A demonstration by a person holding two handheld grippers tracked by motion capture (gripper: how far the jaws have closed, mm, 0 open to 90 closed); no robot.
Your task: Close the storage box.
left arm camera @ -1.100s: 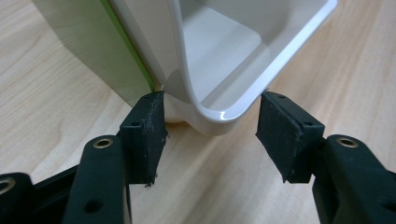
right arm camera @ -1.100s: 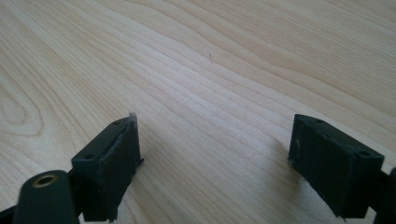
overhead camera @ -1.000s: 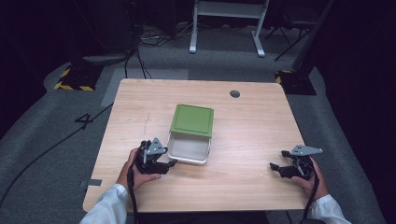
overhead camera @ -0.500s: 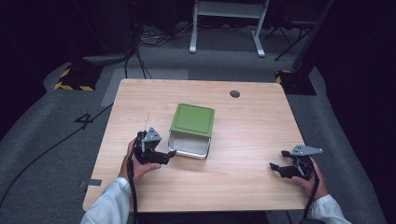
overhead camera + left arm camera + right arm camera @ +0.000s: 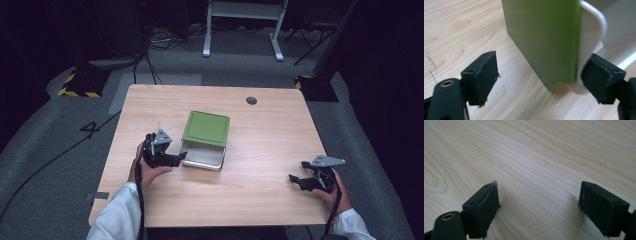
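A white box [image 5: 202, 155] stands mid-table with a flat green lid [image 5: 206, 128] lying on it, shifted toward the far side so that the near part of the box shows. My left gripper [image 5: 179, 159] is at the box's near left corner. In the left gripper view the left gripper [image 5: 541, 80] is open, with the corner of the green lid [image 5: 544, 42] and the white box rim [image 5: 590, 37] between its jaws; one pad [image 5: 602, 77] is close against the rim. My right gripper [image 5: 298, 181] rests open at the table's near right, and in its own view the right gripper [image 5: 540, 207] has bare wood between the jaws.
The wooden table [image 5: 270, 140] has a round cable hole [image 5: 251, 100] at the far right. Beyond the far edge are a white metal frame [image 5: 240, 30], floor cables [image 5: 150, 45] and yellow-black striped blocks [image 5: 80, 90]. Bare wood lies between box and right gripper.
My left gripper has moved forward and right, up to the box's near left corner, and now straddles it. The right gripper has stayed where it was.
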